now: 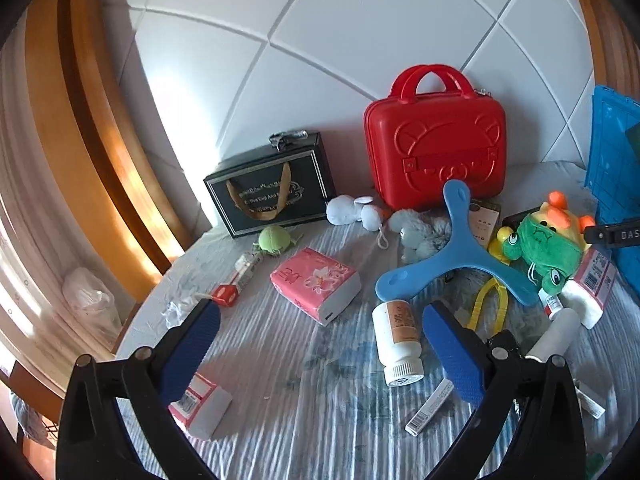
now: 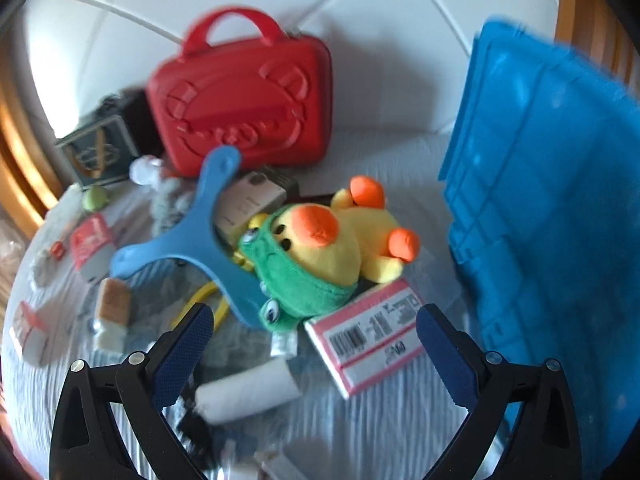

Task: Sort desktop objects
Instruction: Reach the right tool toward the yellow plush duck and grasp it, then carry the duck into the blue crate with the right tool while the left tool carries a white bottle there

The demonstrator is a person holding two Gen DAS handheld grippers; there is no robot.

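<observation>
from the left wrist view, the left gripper (image 1: 320, 344) hangs spread and empty above the striped bedcover (image 1: 280, 400). between its fingers lie the pink tissue pack (image 1: 316, 284) and, near the right finger, the white pill bottle (image 1: 398, 340), on its side. the blue three-armed toy (image 1: 452, 256) rests further back, in front of the red case (image 1: 436, 148).

from the right wrist view, which is blurred, the right gripper (image 2: 312, 344) is also released, holding nothing. the duck plush in a frog hood (image 2: 316, 256) lies just ahead, touching the pink-edged barcode packet (image 2: 372, 344). the blue crate (image 2: 548, 200) stands to the right. sorting looks barely begun; the right gripper seems to be picking a target, likely the plush or packet, and must lower and close squarely on it.
</observation>
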